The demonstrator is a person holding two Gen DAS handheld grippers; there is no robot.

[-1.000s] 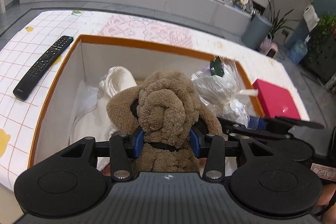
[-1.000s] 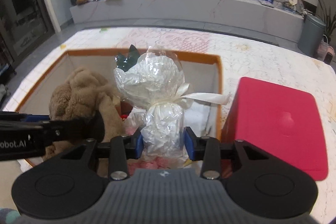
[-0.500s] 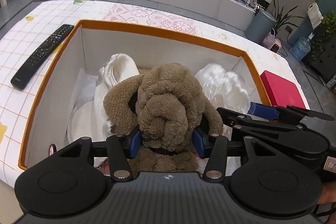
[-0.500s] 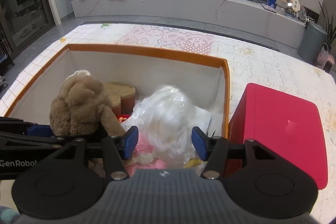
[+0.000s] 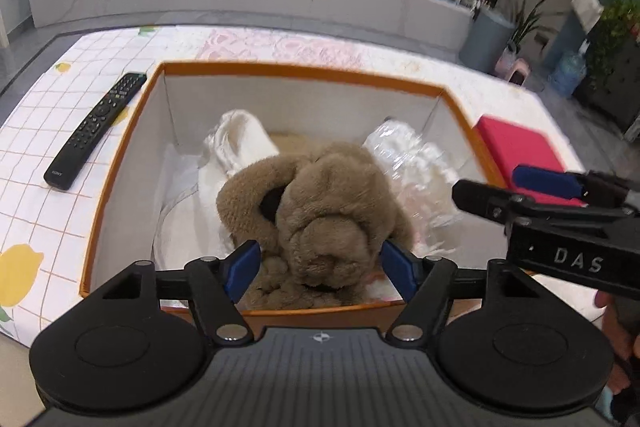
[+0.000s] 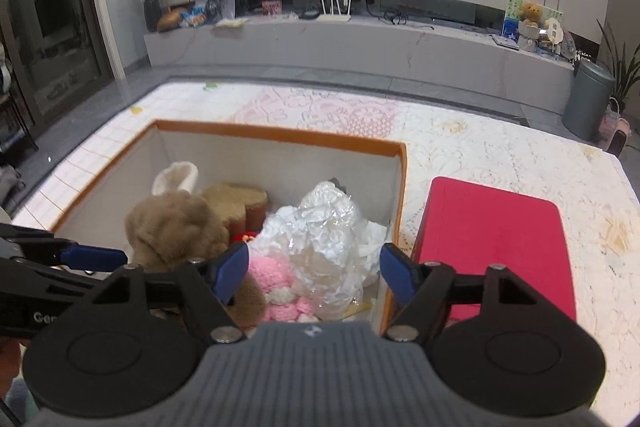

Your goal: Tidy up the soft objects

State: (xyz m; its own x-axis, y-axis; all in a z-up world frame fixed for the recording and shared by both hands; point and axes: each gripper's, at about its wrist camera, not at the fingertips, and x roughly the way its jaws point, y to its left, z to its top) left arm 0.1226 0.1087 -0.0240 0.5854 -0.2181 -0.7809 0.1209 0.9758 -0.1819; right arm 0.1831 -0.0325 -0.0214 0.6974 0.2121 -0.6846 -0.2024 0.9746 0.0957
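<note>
Both pairs of blue-padded jaws are held apart above the box, nothing gripped.

Nearest, the left gripper [image 5: 320, 265] is spread around, apparently not clamped on, the brown plush dog [image 5: 320, 211]; the right gripper [image 6: 314, 269] is open over the pink knitted toy [image 6: 276, 287] and the crinkled clear-plastic bundle [image 6: 328, 239]. All are lodged inside the orange-rimmed white cardboard box [image 6: 280, 135], with a white soft item [image 5: 240, 143] behind. Beyond lie a black remote control [image 5: 96, 127] and a red flat lid [image 6: 496, 247]. Packing is judged nearly done; closing may remain.
</note>
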